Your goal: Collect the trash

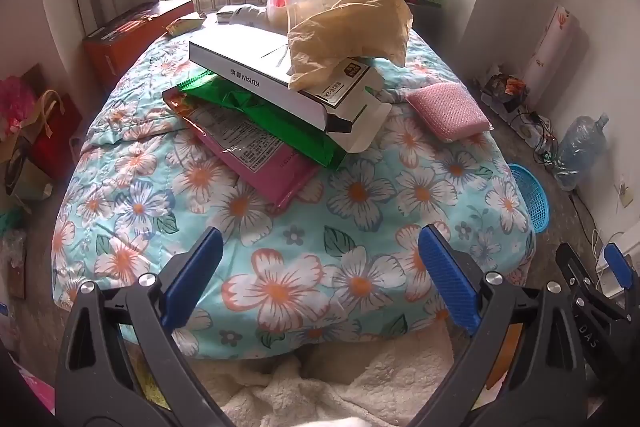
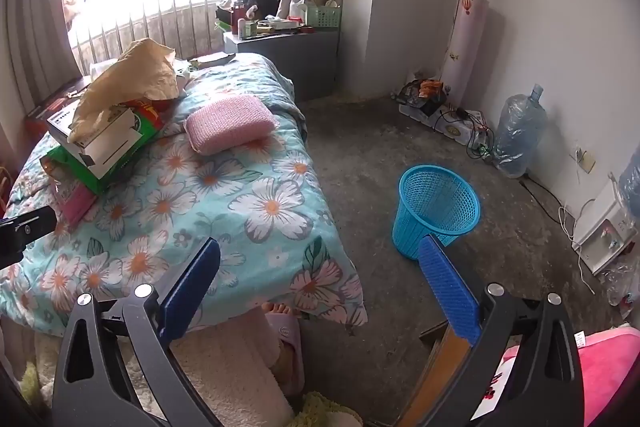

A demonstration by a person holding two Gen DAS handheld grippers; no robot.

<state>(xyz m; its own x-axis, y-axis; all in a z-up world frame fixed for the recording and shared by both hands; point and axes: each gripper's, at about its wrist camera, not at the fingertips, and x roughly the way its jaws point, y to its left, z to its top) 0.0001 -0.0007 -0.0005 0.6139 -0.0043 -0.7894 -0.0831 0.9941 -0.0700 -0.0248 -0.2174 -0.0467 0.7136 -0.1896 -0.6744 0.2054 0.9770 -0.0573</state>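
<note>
A pile of trash lies on the floral bed quilt (image 1: 352, 195): a tan crumpled bag (image 1: 352, 31) on a white box (image 1: 260, 75), over a green bag (image 1: 280, 119) and a pink packet (image 1: 260, 163). A clear plastic cup (image 1: 288, 5) lies behind. The pile also shows in the right wrist view (image 2: 108, 123). A blue mesh basket (image 2: 438, 209) stands on the floor right of the bed. My left gripper (image 1: 320, 251) is open and empty above the near quilt. My right gripper (image 2: 320, 259) is open and empty over the bed's corner.
A pink pillow (image 2: 230, 123) lies on the bed. An orange box (image 1: 132, 35) sits by the window. A cluttered nightstand (image 2: 280, 43), a water jug (image 2: 516, 131), cables and a power strip (image 2: 460, 123) line the wall. Gift bags (image 1: 36, 131) stand left. My slippered foot (image 2: 286, 339) is below.
</note>
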